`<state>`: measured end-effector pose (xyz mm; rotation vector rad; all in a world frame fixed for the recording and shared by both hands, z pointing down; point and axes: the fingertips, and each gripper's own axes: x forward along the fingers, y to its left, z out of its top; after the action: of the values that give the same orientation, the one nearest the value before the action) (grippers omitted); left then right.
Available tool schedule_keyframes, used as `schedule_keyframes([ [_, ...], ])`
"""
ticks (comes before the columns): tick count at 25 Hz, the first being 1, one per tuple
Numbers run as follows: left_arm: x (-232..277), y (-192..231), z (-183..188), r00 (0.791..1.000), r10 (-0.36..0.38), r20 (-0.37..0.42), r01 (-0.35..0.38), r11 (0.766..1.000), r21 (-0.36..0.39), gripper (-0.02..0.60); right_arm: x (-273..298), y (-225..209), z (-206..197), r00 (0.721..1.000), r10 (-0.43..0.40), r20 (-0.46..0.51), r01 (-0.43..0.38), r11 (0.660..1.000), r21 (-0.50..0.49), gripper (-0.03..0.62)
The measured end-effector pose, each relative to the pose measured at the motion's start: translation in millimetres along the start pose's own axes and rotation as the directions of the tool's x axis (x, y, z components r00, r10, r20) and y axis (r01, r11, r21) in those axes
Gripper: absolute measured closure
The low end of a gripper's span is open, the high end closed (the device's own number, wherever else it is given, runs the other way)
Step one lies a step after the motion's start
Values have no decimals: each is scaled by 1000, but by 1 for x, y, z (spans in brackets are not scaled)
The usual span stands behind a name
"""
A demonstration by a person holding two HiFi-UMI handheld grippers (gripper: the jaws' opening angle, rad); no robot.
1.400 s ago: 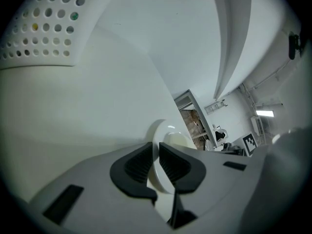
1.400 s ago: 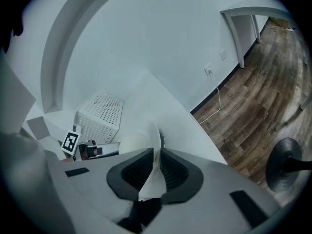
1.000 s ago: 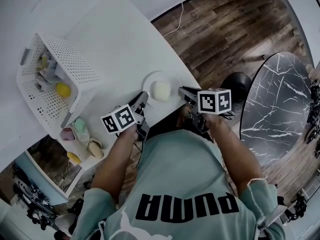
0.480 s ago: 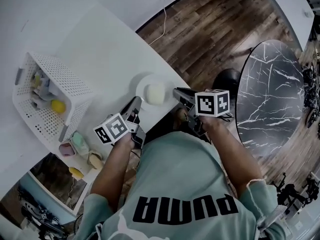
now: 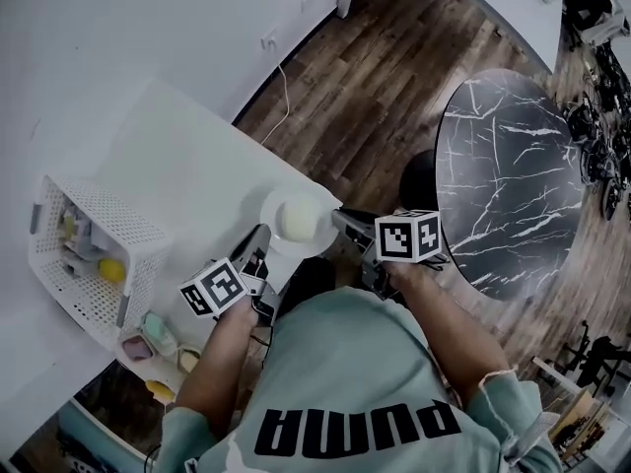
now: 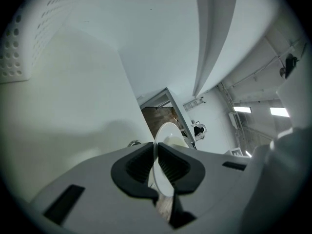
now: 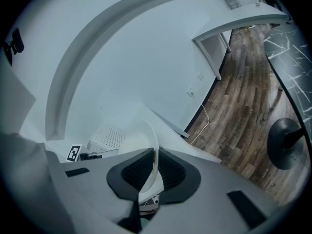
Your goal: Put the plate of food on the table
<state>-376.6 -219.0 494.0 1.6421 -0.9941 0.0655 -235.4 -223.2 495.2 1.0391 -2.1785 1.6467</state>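
A white plate with a pale round bun on it hangs over the near corner of the white counter. My left gripper is shut on the plate's left rim; its jaws have just been closing on that rim. My right gripper is shut on the right rim. In the left gripper view the plate stands edge-on between the black pads of the left gripper. In the right gripper view the rim runs down into the right gripper.
A white perforated basket holding toy foods lies on the counter's left end. More toy foods sit on a lower shelf below it. A round black marble table stands to the right on the wood floor.
Both grippers have risen with the plate held between them, off the counter top toward its near corner. The head view has swung, showing more of the floor and the black table.
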Motion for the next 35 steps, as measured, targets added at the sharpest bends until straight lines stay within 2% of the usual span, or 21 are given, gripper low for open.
schedule_keyframes([
  [8, 24, -42, -22, 997, -33, -63, 38, 996, 77, 548, -51, -22, 0, 995, -14, 100, 9, 999, 50, 563],
  [18, 66, -106, -63, 985, -64, -158, 90, 982, 166, 548, -129, -66, -6, 974, -54, 222, 25, 991, 132, 563],
  [31, 125, -185, -153, 956, -90, -279, 158, 960, 231, 549, -240, -138, -28, 933, -117, 342, 45, 976, 213, 563],
  [35, 145, -213, -182, 945, -89, -314, 179, 947, 267, 549, -277, -162, -36, 914, -140, 381, 49, 970, 240, 563],
])
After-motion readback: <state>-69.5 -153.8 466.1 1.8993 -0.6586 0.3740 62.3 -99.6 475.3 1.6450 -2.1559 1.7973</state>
